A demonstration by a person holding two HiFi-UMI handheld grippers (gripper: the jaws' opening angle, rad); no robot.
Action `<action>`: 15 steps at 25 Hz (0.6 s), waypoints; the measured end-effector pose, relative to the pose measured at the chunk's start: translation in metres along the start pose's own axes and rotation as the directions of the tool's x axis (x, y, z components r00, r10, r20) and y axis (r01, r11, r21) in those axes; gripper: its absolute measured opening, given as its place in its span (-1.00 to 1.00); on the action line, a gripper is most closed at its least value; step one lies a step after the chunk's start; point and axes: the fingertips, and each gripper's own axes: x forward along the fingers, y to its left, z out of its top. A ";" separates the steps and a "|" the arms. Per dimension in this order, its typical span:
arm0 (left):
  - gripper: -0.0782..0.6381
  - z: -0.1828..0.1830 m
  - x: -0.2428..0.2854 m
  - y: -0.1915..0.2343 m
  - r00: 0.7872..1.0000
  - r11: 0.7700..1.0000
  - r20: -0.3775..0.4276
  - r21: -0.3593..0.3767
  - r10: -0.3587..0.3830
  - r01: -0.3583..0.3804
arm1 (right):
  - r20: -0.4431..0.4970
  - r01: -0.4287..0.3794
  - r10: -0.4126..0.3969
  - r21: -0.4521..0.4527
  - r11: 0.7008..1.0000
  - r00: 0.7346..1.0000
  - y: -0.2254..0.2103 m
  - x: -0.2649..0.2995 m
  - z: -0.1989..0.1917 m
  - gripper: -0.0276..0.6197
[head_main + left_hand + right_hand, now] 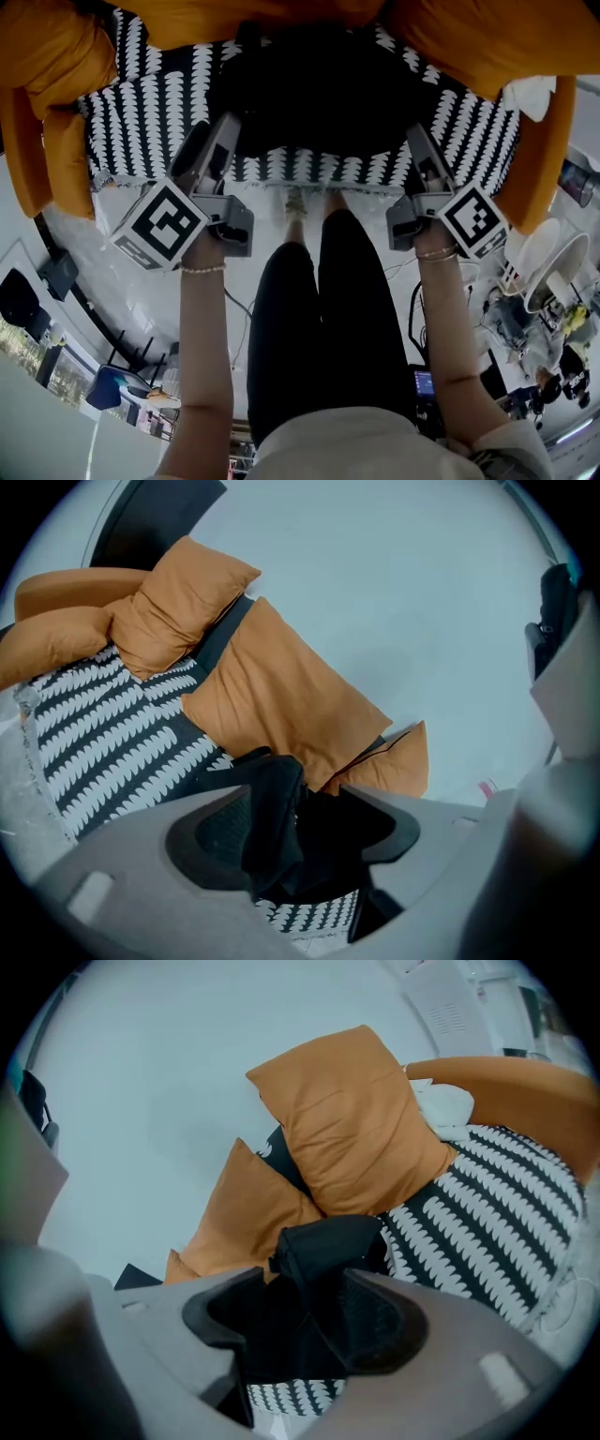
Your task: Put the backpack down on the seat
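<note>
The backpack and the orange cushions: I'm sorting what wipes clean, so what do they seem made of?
The backpack looks like matte black woven fabric, probably nylon or polyester: it folds softly without shine. The orange cushions look like plain matte cloth, perhaps cotton, creased over soft filling.

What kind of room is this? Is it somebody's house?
Probably a sitting corner in a workplace or lab, not a home, though I can't be sure. A sofa with a black-and-white cover and orange cushions stands on a pale floor, with a white fan nearby.
</note>
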 end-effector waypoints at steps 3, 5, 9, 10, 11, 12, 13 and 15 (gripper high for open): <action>-0.01 0.002 -0.014 -0.009 0.999 0.999 -0.008 -0.004 -0.037 0.037 | 0.036 -0.010 0.010 0.011 1.000 0.999 0.014 -0.013 -0.003 -0.12; 0.00 0.005 -0.024 -0.013 0.999 0.999 -0.011 0.029 -0.034 0.034 | 0.042 -0.023 0.022 0.012 1.000 0.999 0.025 -0.023 -0.006 -0.12; -0.01 0.006 -0.040 -0.024 0.999 0.994 -0.015 0.108 -0.031 0.033 | -0.003 -0.055 0.056 0.030 0.998 0.998 0.041 -0.041 -0.016 -0.12; 0.00 0.005 -0.044 -0.028 0.999 0.993 -0.017 0.112 -0.036 0.038 | -0.009 -0.075 0.076 0.022 0.997 0.997 0.047 -0.044 -0.017 -0.12; -0.01 0.004 -0.049 -0.033 0.999 0.993 -0.020 0.113 -0.043 0.045 | -0.013 -0.102 0.102 0.015 0.995 0.995 0.055 -0.048 -0.017 -0.12; -0.01 0.004 -0.054 -0.038 0.998 0.992 -0.023 0.114 -0.050 0.053 | -0.018 -0.130 0.130 0.015 0.991 0.991 0.062 -0.052 -0.018 -0.12; -0.01 0.004 -0.060 -0.045 0.998 0.991 -0.023 0.116 -0.059 0.062 | -0.020 -0.157 0.157 0.022 0.987 0.987 0.071 -0.056 -0.018 -0.12; -0.01 0.007 -0.073 -0.060 0.997 0.989 -0.013 0.126 -0.081 0.082 | -0.015 -0.198 0.199 0.043 0.979 0.980 0.087 -0.065 -0.015 -0.12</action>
